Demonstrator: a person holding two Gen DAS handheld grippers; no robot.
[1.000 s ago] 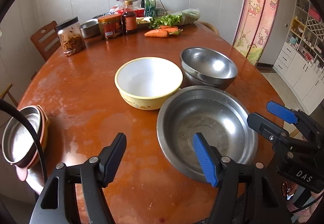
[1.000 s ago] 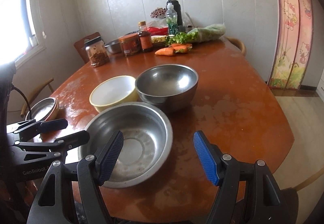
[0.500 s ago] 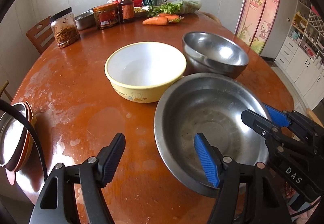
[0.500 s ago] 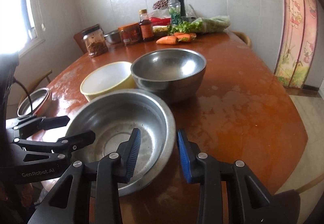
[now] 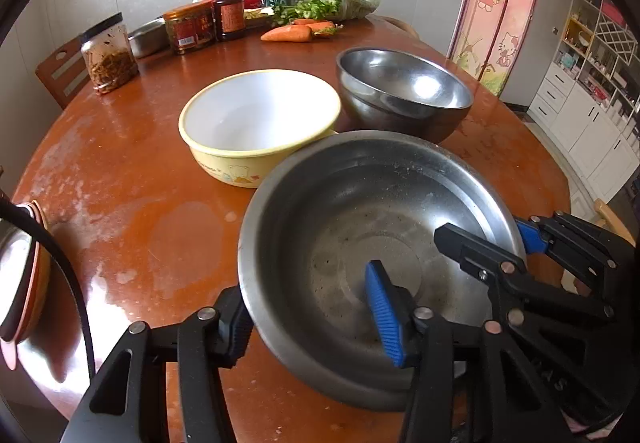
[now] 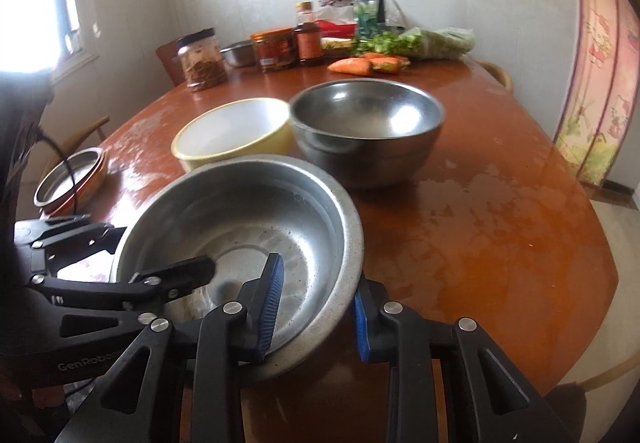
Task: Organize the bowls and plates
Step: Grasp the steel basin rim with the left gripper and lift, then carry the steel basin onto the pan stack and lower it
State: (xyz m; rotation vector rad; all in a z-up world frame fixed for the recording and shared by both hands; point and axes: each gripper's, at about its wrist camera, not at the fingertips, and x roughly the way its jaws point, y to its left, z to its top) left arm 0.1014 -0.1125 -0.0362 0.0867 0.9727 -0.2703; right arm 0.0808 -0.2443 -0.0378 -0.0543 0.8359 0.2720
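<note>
A wide, shallow steel bowl (image 5: 360, 203) (image 6: 248, 211) sits nearest me on the brown table (image 5: 120, 163), slightly tilted. My right gripper (image 6: 316, 313) is shut on its right rim, one blue pad inside and one outside. My left gripper (image 5: 312, 319) straddles the bowl's near-left rim. Its jaws are closing, with the outer pad at the wall and the inner pad still off it. Behind the bowl stand a yellow bowl (image 5: 256, 115) (image 6: 228, 131) and a deep steel bowl (image 5: 404, 91) (image 6: 368, 123).
A small steel bowl nested in pink plates (image 5: 20, 275) (image 6: 68, 183) sits at the table's left edge. Jars (image 5: 108, 55), sauce bottles (image 5: 228, 15), carrots (image 5: 288, 34) and greens crowd the far end. A wooden chair (image 5: 60, 67) stands at the far left and white cabinets (image 5: 592, 123) at the right.
Both grippers sank toward the wide steel bowl. The right jaws closed on its rim. The left jaws narrowed across the near rim. The bowl now looks tipped.
</note>
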